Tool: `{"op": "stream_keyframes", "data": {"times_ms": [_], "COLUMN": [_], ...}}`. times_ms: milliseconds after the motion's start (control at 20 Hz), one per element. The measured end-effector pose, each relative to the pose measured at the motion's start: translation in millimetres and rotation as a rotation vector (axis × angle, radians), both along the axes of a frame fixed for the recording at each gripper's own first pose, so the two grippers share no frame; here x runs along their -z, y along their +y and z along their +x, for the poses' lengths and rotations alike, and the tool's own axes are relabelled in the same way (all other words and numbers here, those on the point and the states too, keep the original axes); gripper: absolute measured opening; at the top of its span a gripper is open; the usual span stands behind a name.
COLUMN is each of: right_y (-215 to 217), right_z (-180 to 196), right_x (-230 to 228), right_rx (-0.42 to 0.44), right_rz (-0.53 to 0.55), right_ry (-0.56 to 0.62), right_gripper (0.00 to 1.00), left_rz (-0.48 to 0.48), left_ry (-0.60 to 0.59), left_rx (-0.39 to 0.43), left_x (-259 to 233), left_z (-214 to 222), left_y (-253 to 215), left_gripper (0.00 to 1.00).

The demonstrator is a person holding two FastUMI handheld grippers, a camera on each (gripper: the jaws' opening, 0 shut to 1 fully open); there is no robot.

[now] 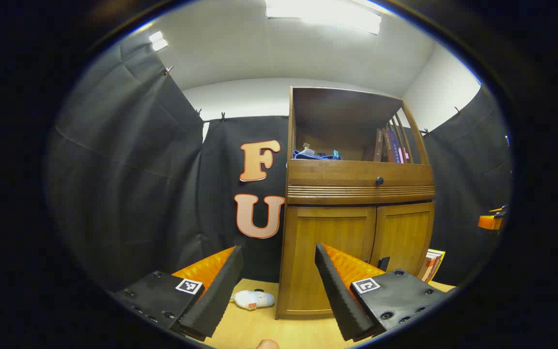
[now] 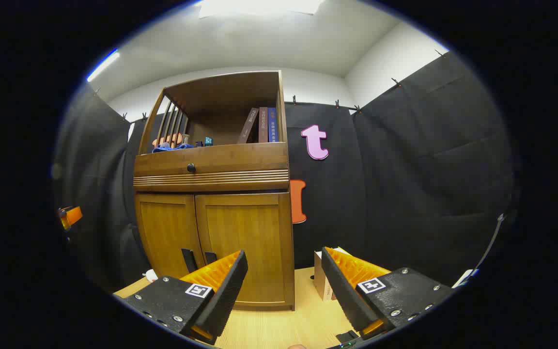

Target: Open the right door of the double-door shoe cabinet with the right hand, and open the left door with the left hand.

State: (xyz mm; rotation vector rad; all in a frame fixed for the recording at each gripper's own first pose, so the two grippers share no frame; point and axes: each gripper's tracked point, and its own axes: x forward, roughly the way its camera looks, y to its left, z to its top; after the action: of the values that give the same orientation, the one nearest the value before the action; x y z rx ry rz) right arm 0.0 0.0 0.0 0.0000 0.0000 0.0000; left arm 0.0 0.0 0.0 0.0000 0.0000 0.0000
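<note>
The wooden shoe cabinet stands against the black cloth wall with both lower doors closed. In the left gripper view its left door (image 1: pixel 330 252) faces me and the right door (image 1: pixel 405 235) lies beyond; a dark handle (image 1: pixel 383 263) peeks out by the seam. My left gripper (image 1: pixel 276 261) is open, held back from the cabinet's left front corner. In the right gripper view the left door (image 2: pixel 167 230) and right door (image 2: pixel 245 232) carry two dark handles (image 2: pixel 188 259) low at the seam. My right gripper (image 2: pixel 284 264) is open, off the cabinet's right corner, touching nothing.
A drawer with a dark knob (image 2: pixel 191 167) sits above the doors, under an open shelf with books (image 2: pixel 264 125). On the wooden floor lie a white soft object (image 1: pixel 254 299) left of the cabinet, leaning booklets (image 1: pixel 431 264) and a box (image 2: pixel 325 281) to its right.
</note>
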Motion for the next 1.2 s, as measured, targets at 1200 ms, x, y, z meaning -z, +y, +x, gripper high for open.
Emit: {"op": "stream_keyframes", "data": {"times_ms": [1200], "right_y": [47.7], "right_z": [61.4], "right_x": [47.8], "right_rx": [-0.086], "right_rz": [-0.019], "right_ry": [0.05], "right_gripper": [1.0], "left_rz": [-0.01], "left_ry": [0.063], "left_rx": [0.033], "left_x": [55.0], "left_z": [55.6], "left_y": [-17.8], "left_gripper": [0.96]}}
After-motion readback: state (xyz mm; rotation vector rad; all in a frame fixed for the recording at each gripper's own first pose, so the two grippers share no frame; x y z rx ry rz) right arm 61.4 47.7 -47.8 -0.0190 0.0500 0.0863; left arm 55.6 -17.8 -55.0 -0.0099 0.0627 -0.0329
